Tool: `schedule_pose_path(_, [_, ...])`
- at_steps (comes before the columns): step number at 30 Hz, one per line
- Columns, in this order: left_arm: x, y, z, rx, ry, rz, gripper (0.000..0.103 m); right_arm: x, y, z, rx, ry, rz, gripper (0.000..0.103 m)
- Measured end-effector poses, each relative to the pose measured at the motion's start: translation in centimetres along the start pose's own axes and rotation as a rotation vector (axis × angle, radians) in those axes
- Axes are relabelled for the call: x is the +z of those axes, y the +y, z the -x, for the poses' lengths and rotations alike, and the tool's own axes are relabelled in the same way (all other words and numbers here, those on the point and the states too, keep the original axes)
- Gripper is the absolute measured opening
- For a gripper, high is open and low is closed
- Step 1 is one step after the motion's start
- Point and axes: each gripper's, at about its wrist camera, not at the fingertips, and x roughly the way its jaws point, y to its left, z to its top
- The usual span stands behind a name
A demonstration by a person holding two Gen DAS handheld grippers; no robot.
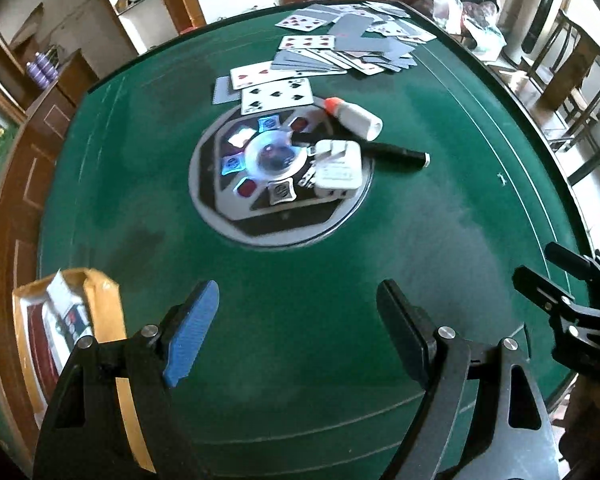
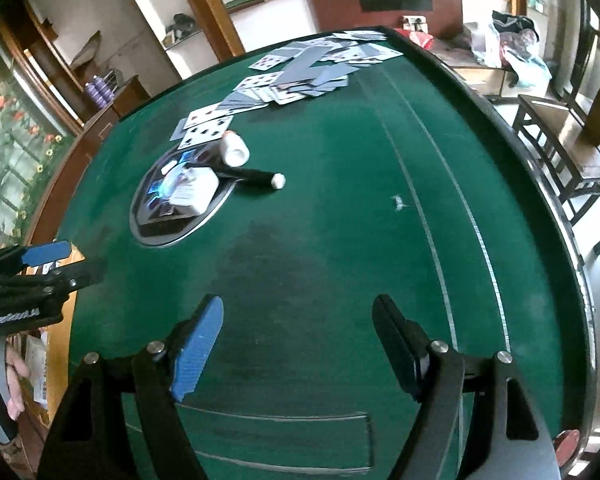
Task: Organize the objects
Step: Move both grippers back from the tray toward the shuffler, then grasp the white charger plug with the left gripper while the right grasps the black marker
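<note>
Playing cards [image 1: 340, 50] lie scattered on the far part of the green table [image 1: 300, 264]. Nearer, a white charger plug [image 1: 336, 170], a white bottle with an orange cap [image 1: 354, 118] and a black marker [image 1: 396, 152] lie on and beside the round centre panel [image 1: 280, 184]. My left gripper [image 1: 298, 320] hovers open over bare felt, well short of them. My right gripper [image 2: 300, 340] is open too, over bare felt, with the charger plug [image 2: 192, 192], bottle [image 2: 234, 150], marker [image 2: 256, 176] and cards [image 2: 300, 68] ahead to its left. Each gripper holds nothing.
An open cardboard box [image 1: 68, 320] with packets inside sits at the table's near left edge. The right gripper [image 1: 536, 262] shows at the left view's right side, the left gripper [image 2: 80, 260] and a hand [image 2: 14, 372] at the right view's left. Wooden chairs [image 2: 560, 152] and plastic bags [image 2: 512, 48] stand beyond the table's raised rim [image 2: 540, 184].
</note>
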Motion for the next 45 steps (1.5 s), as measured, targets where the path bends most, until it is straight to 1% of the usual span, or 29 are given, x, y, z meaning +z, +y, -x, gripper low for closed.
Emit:
schedule_pose_path(5, [1.9, -1.4, -2.2, 0.014, 0.014, -0.009, 0.082, 0.2, -1.6, -0.3, 0.0, 0.011, -0.007, 0.078])
schedule_pose_path(11, [4.2, -2.2, -5.3, 0.025, 0.018, -0.019, 0.082, 0.7, -2.8, -1.1, 0.0, 0.032, 0.023, 0.078])
schedule_pose_path(15, [6.4, -1.5, -8.1, 0.004, 0.036, 0.026, 0.082, 1.9, -3.0, -1.8, 0.001, 0.04, 0.055, 0.078])
schedule_pose_path(18, [7.5, -1.2, -9.7, -0.006, 0.058, 0.048, 0.082, 3.0, -2.7, -2.3, 0.009, 0.04, 0.089, 0.078])
schedule_pose_path(22, [8.4, -1.2, -10.9, -0.018, 0.063, 0.057, 0.081, 4.9, -1.7, -3.3, 0.019, 0.041, 0.162, 0.078])
schedule_pose_path(23, [8.6, -1.1, -11.2, -0.023, 0.063, 0.06, 0.08, 5.3, -1.4, -3.5, 0.023, 0.043, 0.177, 0.078])
schedule_pose_path(24, [8.6, -1.0, -11.4, -0.032, 0.066, 0.068, 0.072, 5.7, -1.0, -3.8, 0.028, 0.044, 0.199, 0.078])
schedule_pose_path(25, [8.6, -0.9, -11.3, -0.042, 0.06, 0.081, 0.062, 6.2, -0.5, -4.1, 0.032, 0.046, 0.228, 0.077])
schedule_pose_path(26, [8.5, -0.7, -11.0, -0.034, 0.055, 0.09, 0.055, 6.6, 0.0, -4.4, 0.04, 0.045, 0.255, 0.077])
schedule_pose_path(27, [8.4, -0.7, -10.7, -0.043, 0.054, 0.094, 0.04, 6.9, 0.6, -4.6, 0.05, 0.042, 0.288, 0.077])
schedule_pose_path(29, [7.7, -0.3, -10.5, -0.047, 0.072, 0.101, 0.039, 7.6, 1.9, -5.3, 0.068, 0.043, 0.347, 0.077])
schedule_pose_path(30, [7.3, 0.0, -10.4, -0.05, 0.079, 0.108, 0.039, 7.9, 2.5, -5.7, 0.081, 0.044, 0.371, 0.074])
schedule_pose_path(31, [6.8, 0.3, -10.2, -0.047, 0.086, 0.113, 0.039, 8.1, 3.3, -6.0, 0.097, 0.045, 0.396, 0.066])
schedule_pose_path(33, [5.2, 1.1, -9.6, -0.028, 0.104, 0.121, 0.039, 8.5, 4.8, -7.0, 0.123, 0.057, 0.446, 0.057])
schedule_pose_path(35, [3.5, 2.0, -9.1, -0.024, 0.115, 0.14, 0.039, 8.7, 6.3, -8.4, 0.129, 0.073, 0.497, 0.057])
schedule_pose_path(38, [0.3, 3.4, -7.9, 0.006, 0.123, 0.161, 0.039, 8.9, 8.1, -10.5, 0.096, 0.087, 0.565, 0.057])
schedule_pose_path(42, [-3.3, 4.4, -6.5, 0.026, 0.128, 0.19, 0.039, 9.0, 9.0, -12.0, 0.066, 0.104, 0.605, 0.057])
schedule_pose_path(45, [-5.3, 4.3, -5.6, 0.044, 0.125, 0.185, 0.039, 9.3, 9.3, -12.7, 0.05, 0.106, 0.635, 0.057])
